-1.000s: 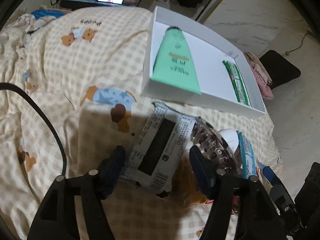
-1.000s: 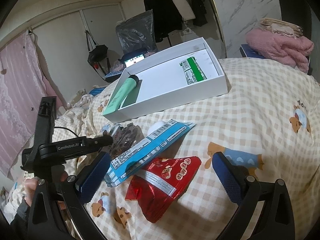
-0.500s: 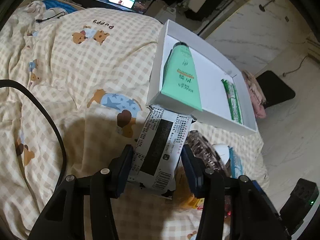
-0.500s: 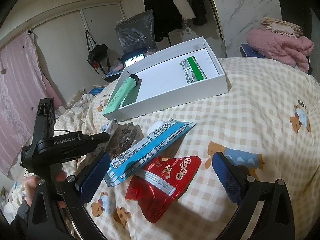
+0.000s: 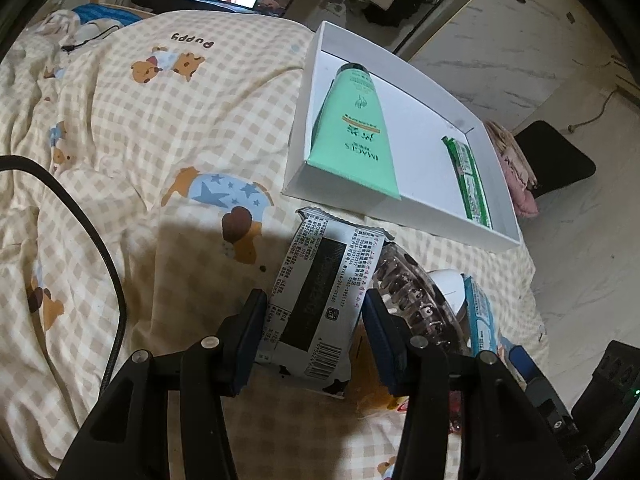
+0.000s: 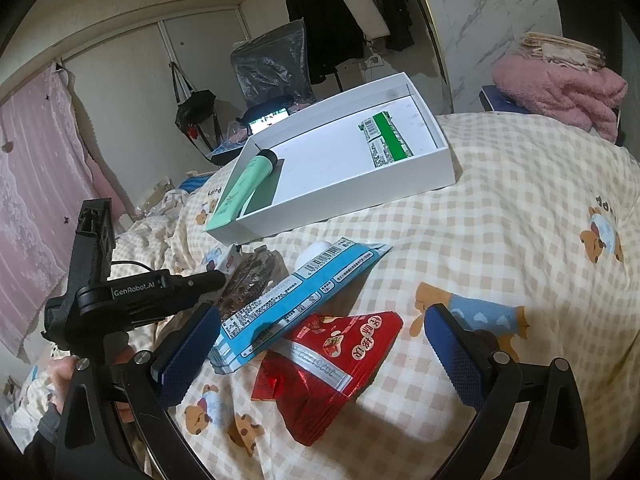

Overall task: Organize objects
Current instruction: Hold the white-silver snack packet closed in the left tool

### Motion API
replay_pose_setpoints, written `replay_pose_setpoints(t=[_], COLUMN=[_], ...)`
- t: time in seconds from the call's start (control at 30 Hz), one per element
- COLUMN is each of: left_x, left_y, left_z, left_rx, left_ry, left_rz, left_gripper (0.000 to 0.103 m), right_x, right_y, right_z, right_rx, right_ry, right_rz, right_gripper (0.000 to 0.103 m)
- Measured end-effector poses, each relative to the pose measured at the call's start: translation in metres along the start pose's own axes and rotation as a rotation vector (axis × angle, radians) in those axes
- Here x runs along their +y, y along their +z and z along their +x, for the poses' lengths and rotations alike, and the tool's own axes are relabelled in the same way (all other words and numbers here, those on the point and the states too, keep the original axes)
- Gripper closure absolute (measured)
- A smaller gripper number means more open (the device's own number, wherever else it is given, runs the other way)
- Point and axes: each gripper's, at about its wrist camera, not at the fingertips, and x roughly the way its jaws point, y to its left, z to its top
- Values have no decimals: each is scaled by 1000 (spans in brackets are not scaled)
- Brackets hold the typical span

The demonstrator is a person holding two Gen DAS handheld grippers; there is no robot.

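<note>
Left gripper (image 5: 314,334) has its jaws closed in on the white packet (image 5: 316,300), one pad on each long edge, near the barcode end; it looks like contact on both sides, though I can't tell how firm the pinch is. The packet lies on the quilt (image 5: 152,128) just short of the near wall of the white box (image 5: 400,204), with its far end almost touching the wall. Right gripper (image 6: 324,354) is wide open with nothing in it, hovering over the red pouch (image 6: 332,364) and blue packet (image 6: 296,300). The box already holds a green tube (image 5: 354,128) at one end and a green bar (image 5: 468,180) at the other; the middle floor is free. To do this step well: squeeze enough that the slack wrapper doesn't slip, lift straight up first so the far end clears the box wall and doesn't drag the clear brush (image 5: 416,300) lying against its side, then carry it forward and set it flat between tube and bar, long axis parallel to them. Main risks: the wrapper buckling in the pinch, or the packet clipping the tube's crimped end, which overhangs the near wall.
</note>
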Motion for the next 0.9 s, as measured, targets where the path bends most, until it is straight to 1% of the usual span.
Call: replay_pose_setpoints(t=[0.3,0.5,0.63,0.8,0.9], left_x=[-2,-2,-2,1,2], left_y=[-2,-2,-2,1,0], left_z=[1,2,3,6,3], left_rx=[-27,-45,-41,-2,-2], left_ry=[17,7,7,3,0], left_rz=[9,-3,-12,-28,-29], left_gripper=[50,50,50,50,50], right_x=[-1,-1,-1,-1,-1], right_y=[0,0,0,0,1], right_z=[-1,-1,-1,-2,-1], right_rx=[1,2,6,0,-1], right_ry=[3,6,9,10,8], right_rz=[5,5,12,10,12], right_gripper=[1,1,1,1,1])
